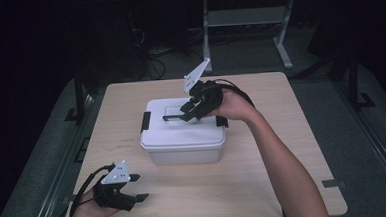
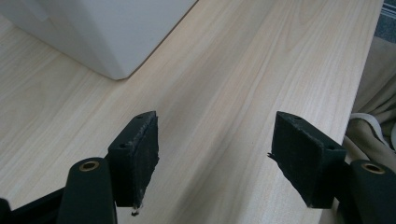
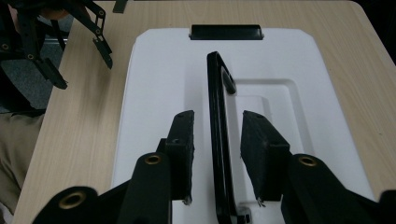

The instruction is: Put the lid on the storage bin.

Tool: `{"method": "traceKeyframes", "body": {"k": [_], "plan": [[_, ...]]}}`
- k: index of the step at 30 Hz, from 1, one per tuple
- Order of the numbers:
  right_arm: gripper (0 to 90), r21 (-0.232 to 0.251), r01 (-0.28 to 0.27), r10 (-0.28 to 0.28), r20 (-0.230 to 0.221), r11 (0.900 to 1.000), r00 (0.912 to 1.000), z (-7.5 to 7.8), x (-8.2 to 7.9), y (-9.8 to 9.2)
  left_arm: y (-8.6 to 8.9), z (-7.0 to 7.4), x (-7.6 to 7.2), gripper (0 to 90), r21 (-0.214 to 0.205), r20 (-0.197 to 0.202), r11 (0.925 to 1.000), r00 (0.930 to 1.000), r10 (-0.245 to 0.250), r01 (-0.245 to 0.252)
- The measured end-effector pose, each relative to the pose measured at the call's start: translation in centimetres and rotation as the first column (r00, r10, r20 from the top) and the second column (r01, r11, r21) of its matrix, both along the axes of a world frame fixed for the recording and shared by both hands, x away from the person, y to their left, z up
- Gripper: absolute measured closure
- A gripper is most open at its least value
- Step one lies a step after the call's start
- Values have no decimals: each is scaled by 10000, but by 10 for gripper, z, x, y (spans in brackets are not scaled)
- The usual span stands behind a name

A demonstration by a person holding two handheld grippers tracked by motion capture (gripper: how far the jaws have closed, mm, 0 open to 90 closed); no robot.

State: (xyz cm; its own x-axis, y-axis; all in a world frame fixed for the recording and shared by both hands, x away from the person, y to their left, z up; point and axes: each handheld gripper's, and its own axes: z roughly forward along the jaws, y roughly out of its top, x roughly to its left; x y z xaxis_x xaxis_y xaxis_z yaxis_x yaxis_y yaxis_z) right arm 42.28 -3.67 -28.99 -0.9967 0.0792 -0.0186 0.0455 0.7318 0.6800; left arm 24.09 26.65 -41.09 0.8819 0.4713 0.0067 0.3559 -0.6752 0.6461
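Observation:
A white lidded storage box [image 1: 182, 139] stands at the middle of the wooden table [image 1: 283, 149]. Its black carry handle [image 3: 215, 93] is raised on edge over the lid [image 3: 159, 70]. My right gripper [image 1: 187, 114] hovers over the lid from the right. In the right gripper view its jaws [image 3: 218, 116] straddle the handle with a small gap on each side, so it is open. My left gripper [image 1: 139, 187] rests near the table's front left corner, open and holding nothing. In the left gripper view [image 2: 215, 121] bare wood lies between its pads, and a corner of the box [image 2: 107, 32] is ahead.
Black latches sit at the box's left end [image 1: 145, 122] and right end [image 1: 221, 121]. The table's front edge runs just behind the left hand. A metal table frame [image 1: 282, 38] and cables stand on the dark floor beyond the far edge.

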Motion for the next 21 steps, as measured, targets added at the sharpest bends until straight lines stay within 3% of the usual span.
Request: {"method": "traceKeyframes", "body": {"k": [21], "plan": [[586,65,755,-755,72,9971,9971,3,-15,-46,-2,-2,1,312,-22,-106,9999,9999,-114,114]]}}
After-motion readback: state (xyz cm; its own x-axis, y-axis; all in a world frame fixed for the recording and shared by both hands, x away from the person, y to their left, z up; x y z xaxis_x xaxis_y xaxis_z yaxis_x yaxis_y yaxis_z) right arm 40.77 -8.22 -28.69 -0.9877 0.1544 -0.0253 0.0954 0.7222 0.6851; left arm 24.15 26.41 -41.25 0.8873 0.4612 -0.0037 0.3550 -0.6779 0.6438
